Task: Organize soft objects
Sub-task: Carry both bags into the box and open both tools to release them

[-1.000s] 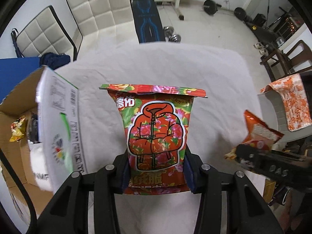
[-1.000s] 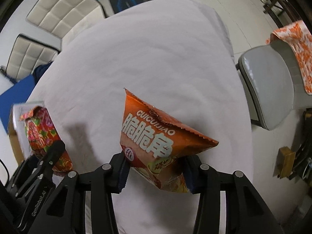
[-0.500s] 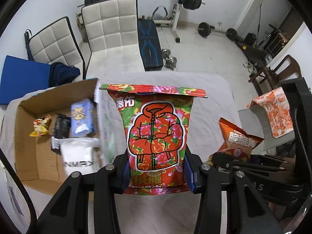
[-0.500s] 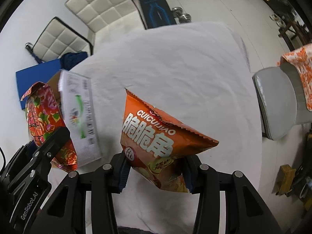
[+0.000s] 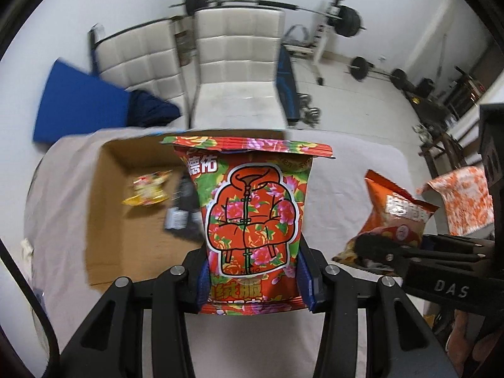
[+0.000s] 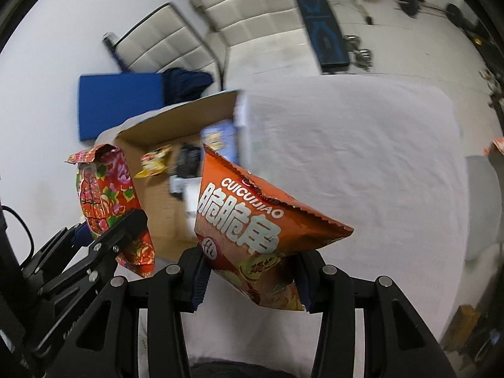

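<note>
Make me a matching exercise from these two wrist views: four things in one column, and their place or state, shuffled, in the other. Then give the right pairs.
Things:
1. floral packet
2. orange snack bag
3. small yellow packet
4. blue mat

Places or states:
A. lying inside the cardboard box
B. clamped in the right gripper
C. on the floor beyond the table
D. clamped in the left gripper

Pairs: 1-D, 2-B, 3-A, 4-C
</note>
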Action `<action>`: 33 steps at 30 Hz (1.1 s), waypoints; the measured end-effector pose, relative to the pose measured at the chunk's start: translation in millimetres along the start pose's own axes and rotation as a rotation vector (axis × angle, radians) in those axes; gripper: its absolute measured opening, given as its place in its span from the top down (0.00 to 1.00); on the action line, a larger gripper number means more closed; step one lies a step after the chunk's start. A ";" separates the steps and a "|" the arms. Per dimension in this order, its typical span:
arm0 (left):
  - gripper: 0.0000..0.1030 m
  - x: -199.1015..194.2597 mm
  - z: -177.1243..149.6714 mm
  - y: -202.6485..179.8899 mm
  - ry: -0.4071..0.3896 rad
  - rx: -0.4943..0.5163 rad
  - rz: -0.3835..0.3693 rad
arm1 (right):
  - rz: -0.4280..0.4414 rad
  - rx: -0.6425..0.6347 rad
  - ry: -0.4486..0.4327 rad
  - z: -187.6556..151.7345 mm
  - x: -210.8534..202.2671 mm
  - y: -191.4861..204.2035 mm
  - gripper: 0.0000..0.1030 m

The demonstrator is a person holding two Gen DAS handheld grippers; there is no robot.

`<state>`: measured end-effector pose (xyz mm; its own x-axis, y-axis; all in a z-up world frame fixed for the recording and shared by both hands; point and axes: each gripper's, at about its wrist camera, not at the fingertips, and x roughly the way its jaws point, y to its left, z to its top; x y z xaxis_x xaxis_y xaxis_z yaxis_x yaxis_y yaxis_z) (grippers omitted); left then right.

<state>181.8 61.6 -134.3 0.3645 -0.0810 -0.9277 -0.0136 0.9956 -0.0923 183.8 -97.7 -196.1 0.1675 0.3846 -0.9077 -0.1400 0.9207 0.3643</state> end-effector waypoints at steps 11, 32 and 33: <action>0.60 39.0 -15.6 122.8 0.127 -0.119 0.038 | 0.068 -0.166 0.129 1.8 91.9 129.3 0.54; 0.59 165.4 -28.2 169.9 0.464 -0.128 -0.079 | 0.045 -0.235 0.333 -6.8 243.5 180.1 0.53; 0.59 167.6 -28.5 169.8 0.468 -0.129 -0.080 | 0.044 -0.235 0.339 -7.0 247.2 180.2 0.53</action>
<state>214.0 215.7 -315.7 -0.0882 -0.1990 -0.9760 -0.1291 0.9739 -0.1869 193.2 162.8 -356.3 -0.1686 0.3434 -0.9239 -0.3654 0.8488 0.3821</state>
